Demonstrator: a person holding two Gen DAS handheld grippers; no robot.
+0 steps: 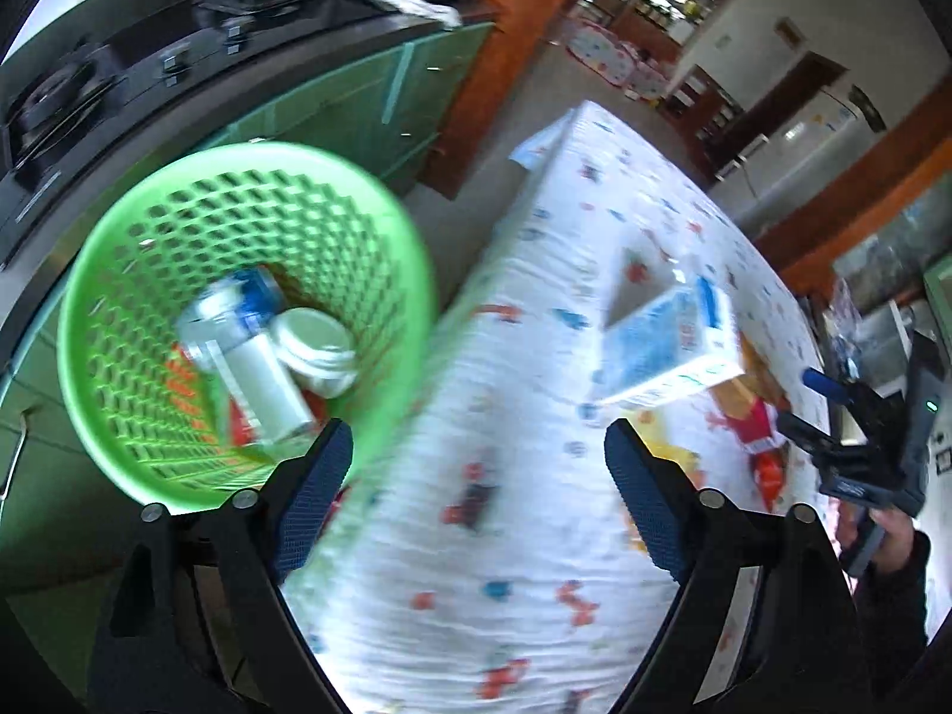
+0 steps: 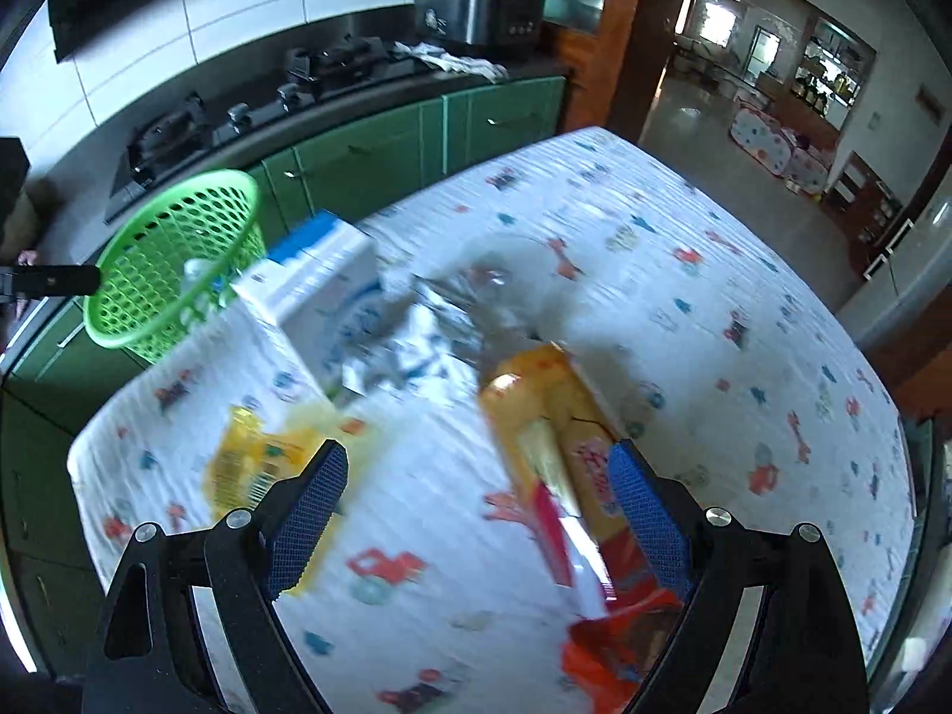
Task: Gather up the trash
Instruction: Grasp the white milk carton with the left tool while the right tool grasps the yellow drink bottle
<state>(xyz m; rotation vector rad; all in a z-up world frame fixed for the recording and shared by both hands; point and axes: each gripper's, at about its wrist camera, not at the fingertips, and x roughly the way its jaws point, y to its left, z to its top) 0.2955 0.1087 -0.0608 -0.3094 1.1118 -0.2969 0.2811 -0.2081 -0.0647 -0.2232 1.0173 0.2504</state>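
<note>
A green mesh basket (image 1: 119, 250) stands beside the table (image 1: 506, 535), with a clear bottle (image 1: 250, 351) and a white tub (image 1: 315, 351) inside. My left gripper (image 1: 476, 446) hangs open over the table edge next to the basket, nothing between its fingers. On the patterned cloth lie a blue-and-white carton (image 1: 666, 351) and a red-yellow packet (image 1: 749, 422). My right gripper (image 2: 479, 464) is open above the cloth (image 2: 714, 273). A yellow-orange packet (image 2: 553, 416) lies just inside its right finger (image 2: 642, 506), and a yellow wrapper (image 2: 256, 458) lies by its left finger. The carton (image 2: 315, 291), crumpled foil (image 2: 428, 333) and the basket (image 2: 166, 262) are farther back.
A dark counter with a gas hob (image 2: 256, 101) and green cabinets (image 2: 369, 160) runs behind the basket. A rice cooker (image 2: 476, 12) stands at the counter's end. A hand holds the right gripper (image 1: 857, 434) at the table's right side. A doorway (image 2: 714, 59) opens to another room.
</note>
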